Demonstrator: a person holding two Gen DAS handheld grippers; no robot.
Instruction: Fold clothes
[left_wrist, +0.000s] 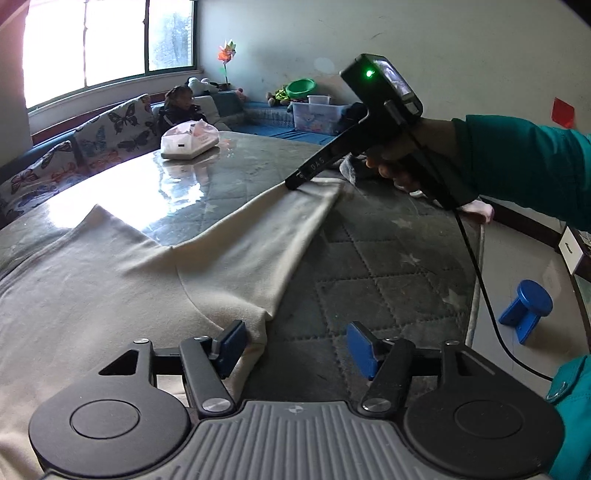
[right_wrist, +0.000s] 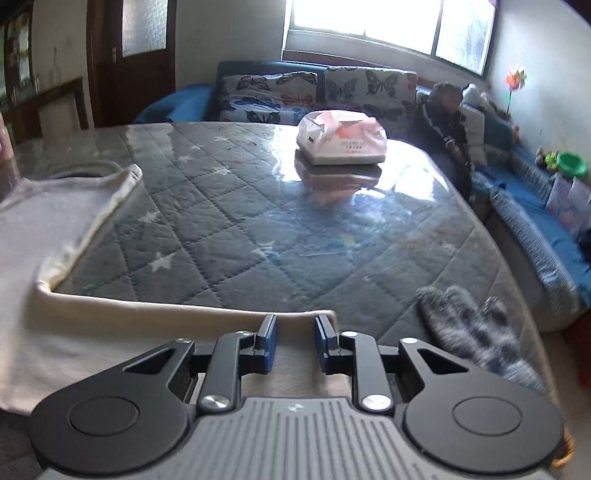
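Nearby: tissue pack, grey glove on table.
Left tool: wide open, one pad touching shirt.
Right tool: part open over the sleeve end.

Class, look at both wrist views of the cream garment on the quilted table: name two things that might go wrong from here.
1. The right gripper sits over the sleeve end with its jaws apart, so the cloth may slip when pulled.
2. The left gripper is open, only one pad at the garment edge; it may miss.
3. The grey fuzzy glove lies close by and might get dragged.
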